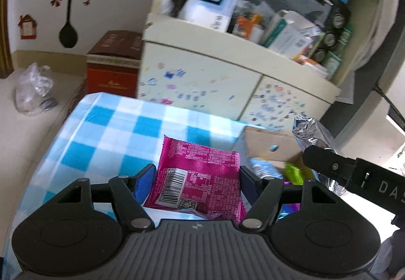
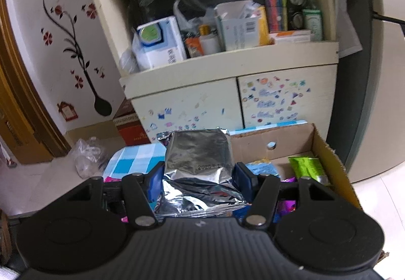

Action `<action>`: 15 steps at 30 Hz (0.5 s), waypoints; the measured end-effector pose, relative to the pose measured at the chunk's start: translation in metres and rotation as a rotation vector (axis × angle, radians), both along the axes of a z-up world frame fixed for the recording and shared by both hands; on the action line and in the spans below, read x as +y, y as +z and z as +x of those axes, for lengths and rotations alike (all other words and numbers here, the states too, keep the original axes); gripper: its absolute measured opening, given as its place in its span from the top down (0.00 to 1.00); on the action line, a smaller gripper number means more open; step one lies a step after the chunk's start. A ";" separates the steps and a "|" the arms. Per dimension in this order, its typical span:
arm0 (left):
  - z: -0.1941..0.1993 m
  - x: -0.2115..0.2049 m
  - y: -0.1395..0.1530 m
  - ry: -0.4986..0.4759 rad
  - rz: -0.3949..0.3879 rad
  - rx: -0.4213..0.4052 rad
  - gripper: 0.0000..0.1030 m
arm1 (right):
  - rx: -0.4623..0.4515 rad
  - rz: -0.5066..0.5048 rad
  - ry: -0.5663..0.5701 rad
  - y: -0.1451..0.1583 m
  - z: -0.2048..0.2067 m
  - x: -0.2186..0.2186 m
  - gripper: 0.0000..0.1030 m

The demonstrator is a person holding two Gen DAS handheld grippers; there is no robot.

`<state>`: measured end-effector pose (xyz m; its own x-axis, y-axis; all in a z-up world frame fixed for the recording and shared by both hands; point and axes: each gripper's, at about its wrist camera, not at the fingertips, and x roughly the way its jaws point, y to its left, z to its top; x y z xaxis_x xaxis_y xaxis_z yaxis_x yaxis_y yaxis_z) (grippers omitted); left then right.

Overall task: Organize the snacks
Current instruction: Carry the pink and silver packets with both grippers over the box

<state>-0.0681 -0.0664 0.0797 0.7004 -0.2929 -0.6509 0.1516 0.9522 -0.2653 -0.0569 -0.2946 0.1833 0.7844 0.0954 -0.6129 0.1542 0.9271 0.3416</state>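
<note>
The left tongs [image 1: 197, 180] are closed on a pink snack packet [image 1: 200, 176], their blue pads [image 1: 144, 182] pressing its two side edges. The packet's printed back, with a barcode, faces the left wrist camera, and its far end points out over the blue-and-white checked tabletop [image 1: 114, 133]. Whether the packet touches the cloth cannot be told.

The right tongs [image 2: 198, 178] grip a silver foil bag [image 2: 200, 171] at its middle, one pad [image 2: 155, 182] on each side. The bag stands roughly upright, its top corner creased and its lower part crumpled toward the right wrist camera. A printed date shows on its face. In the left wrist view the same silver foil bag [image 1: 312, 133] appears at the right, above the near left corner of the cardboard box [image 1: 268, 143], with one black finger of the right tongs across it.

The cardboard box [image 2: 326, 153] is open and sits on the tabletop at its right end, just beside the foil bag. Inside the box lie a green packet [image 2: 307, 167], a light blue packet [image 2: 263, 167] and something shiny purple [image 2: 287, 204] nearer the tongs.

Behind the box stands a cream cabinet [image 2: 184, 102] with stickers on its doors, its open shelf crowded with cartons and bottles. Left of the cabinet is a red-brown carton [image 1: 112, 64] on the floor, and a clear plastic bag [image 1: 34, 88] lies farther left.
</note>
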 end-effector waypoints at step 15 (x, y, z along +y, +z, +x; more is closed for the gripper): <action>0.002 -0.078 0.006 -0.188 -0.019 0.009 0.27 | -0.041 0.117 -0.179 0.012 -0.030 -0.087 0.42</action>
